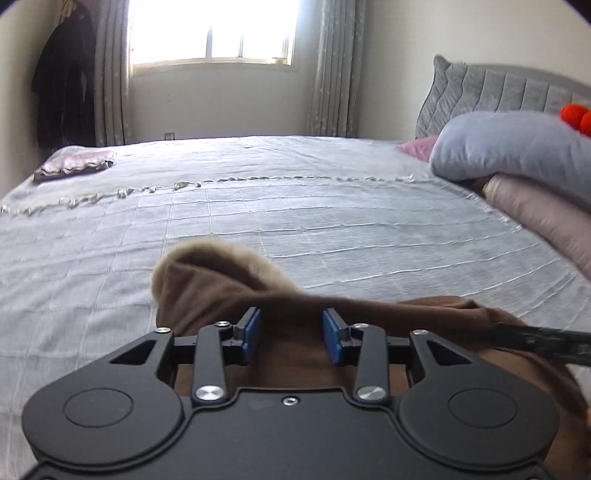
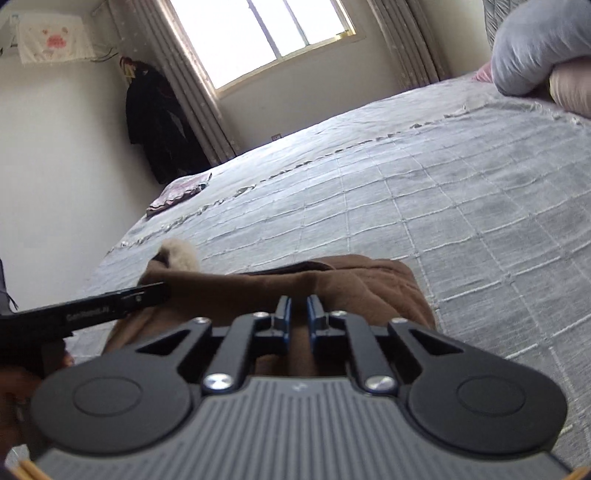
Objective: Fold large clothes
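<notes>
Daylight from the window (image 1: 210, 33) falls across the bed (image 1: 295, 221) where we work. Our left claw (image 1: 291, 334) has its blue pads set apart with brown garment (image 1: 221, 288) bunched between them; we cannot tell whether they pinch it. Our right claw (image 2: 298, 317) is nearly closed on a ridge of the same fleece-lined garment (image 2: 332, 280), which lies at the bed's near edge. Beyond, folded cloth (image 1: 74, 166) lies near the far corner, and stacked pillows (image 1: 517, 147) sit near the headboard (image 1: 498, 92).
</notes>
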The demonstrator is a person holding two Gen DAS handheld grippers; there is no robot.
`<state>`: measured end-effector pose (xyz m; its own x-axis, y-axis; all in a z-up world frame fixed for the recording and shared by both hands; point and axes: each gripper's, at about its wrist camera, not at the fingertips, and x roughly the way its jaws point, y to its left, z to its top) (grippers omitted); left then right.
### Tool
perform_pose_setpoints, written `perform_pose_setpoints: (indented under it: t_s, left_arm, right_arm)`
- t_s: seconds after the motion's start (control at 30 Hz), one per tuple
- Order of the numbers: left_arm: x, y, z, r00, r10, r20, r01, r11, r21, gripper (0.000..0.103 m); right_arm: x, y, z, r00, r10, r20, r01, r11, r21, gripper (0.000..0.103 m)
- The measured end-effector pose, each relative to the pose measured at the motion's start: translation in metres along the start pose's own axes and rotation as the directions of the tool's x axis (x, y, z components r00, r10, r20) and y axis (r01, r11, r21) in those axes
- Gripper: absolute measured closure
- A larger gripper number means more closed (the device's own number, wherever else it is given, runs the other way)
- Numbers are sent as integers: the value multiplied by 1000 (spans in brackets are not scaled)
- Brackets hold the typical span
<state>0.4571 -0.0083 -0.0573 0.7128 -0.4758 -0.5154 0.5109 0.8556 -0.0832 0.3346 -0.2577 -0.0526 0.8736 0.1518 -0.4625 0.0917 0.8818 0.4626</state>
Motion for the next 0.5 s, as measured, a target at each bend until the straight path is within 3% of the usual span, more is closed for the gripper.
perform_pose_setpoints:
  t_s: [0.2, 0.27, 0.33, 0.4, 0.47, 0.5]
  left_arm:
    - [36, 7, 2, 997, 71, -19, -70, 997, 24, 61]
    - [24, 4, 4, 997, 80, 0, -80, 996, 44, 60]
    - [-1, 2, 8, 996, 84, 28, -84, 996, -3, 60]
    - [-32, 3, 9, 997, 66, 37, -63, 995, -74, 56]
    - [-63, -2, 3, 999, 16, 29, -13, 995, -99, 56]
    - [-80, -7, -3, 999, 0, 32, 3, 995, -97, 55]
  right_arm:
    - [17, -5, 2, 1000, -1, -24, 1, 1000, 19, 96]
    - [12, 0, 5, 999, 6, -40, -5, 1000, 5, 93]
    - [-2, 2, 10, 997, 41, -63, -40, 999, 16, 92]
    - [-25, 7, 13, 996, 68, -66, -67, 998, 6, 83]
    - [-50, 17, 12, 996, 51, -67, -55, 997, -58, 60]
    - [-61, 22, 10, 997, 36, -72, -43, 995, -95, 58]
